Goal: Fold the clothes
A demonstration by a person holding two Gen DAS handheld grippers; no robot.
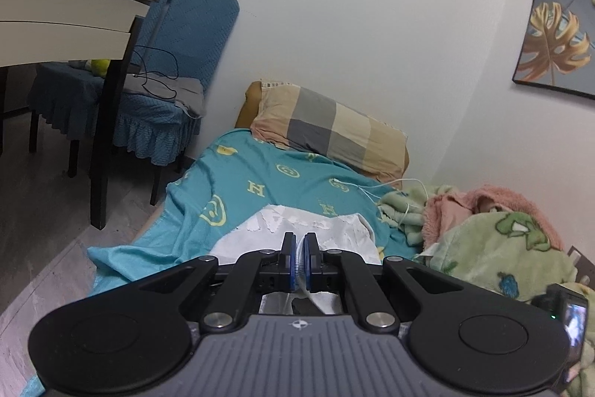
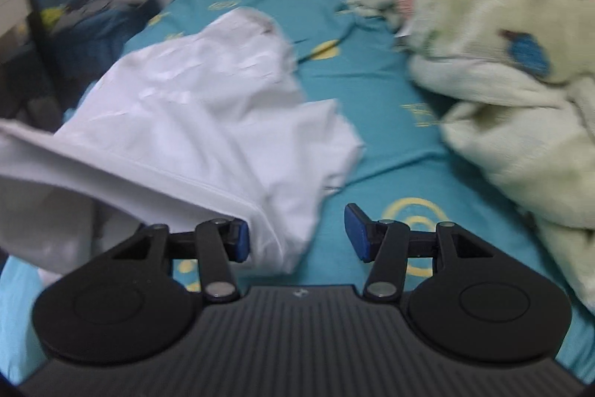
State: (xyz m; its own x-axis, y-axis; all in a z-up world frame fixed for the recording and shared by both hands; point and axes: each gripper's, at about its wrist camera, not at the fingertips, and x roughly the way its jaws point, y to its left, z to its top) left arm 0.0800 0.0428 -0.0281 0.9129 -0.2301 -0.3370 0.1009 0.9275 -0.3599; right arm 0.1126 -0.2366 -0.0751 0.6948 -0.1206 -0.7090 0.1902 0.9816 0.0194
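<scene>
Lifting stage of the fold, by my reading: the left gripper (image 1: 300, 261) has its blue-padded fingers pinched tight on an edge of the crumpled white cotton garment (image 2: 208, 106), raising that side off the teal patterned bed sheet (image 2: 375, 80). The right gripper (image 2: 297, 237) hangs just above the sheet with fingers spread wide, a hanging fold of the garment between them but not gripped. Next move likely calls for closing on that hem, then spreading the cloth flat, clear of the fluffy green blanket (image 2: 513, 69).

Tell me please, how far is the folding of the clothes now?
Early stage. No neat fold shows yet: the white cotton garment lies rumpled on the teal patterned bedsheet. The left gripper pinches its edge; the right gripper is open beside it. All folding remains.
</scene>
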